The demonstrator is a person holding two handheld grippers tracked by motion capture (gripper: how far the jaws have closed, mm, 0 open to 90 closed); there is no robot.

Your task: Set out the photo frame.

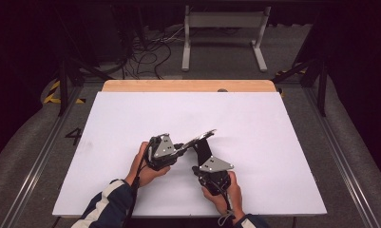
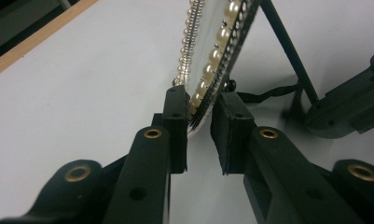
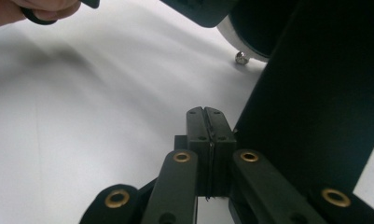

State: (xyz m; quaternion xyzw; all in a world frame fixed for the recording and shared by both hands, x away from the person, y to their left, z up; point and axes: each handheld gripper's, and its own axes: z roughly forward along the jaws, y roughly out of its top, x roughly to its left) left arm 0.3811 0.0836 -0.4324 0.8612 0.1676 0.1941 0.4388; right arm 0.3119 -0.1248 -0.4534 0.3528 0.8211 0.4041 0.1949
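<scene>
The thing being handled is a pearl-rimmed frame [image 2: 212,56], a flat decorative piece edged with rows of pearls and small metal beads, held tilted above the white table [image 1: 254,142] near its middle, with a black easel-style back stand [image 3: 310,107] hanging off its rear. The left gripper [image 2: 198,135] has its jaws set around the lower edge of the frame; in the left gripper view the left pad presses the beaded face while a sliver of gap seems to remain at the right pad, so the grasp looks light rather than firm. The right gripper [image 3: 207,140] has its jaws clenched flat together with nothing between them, and it sits right beside the stand, apparently nudging it with the outside of the closed jaws. The step in hand reads as swinging the stand out so that the frame can rest upright. To do it well, the left gripper should hold steady and keep the edge pinched on the flat rim, not on the pearls (they are round and will let the pads slip). The right should push the stand low down, close to its free end, slowly and in the hinge's own direction, then both hands should lower the frame until the stand's foot and the bottom edge meet the table together.
</scene>
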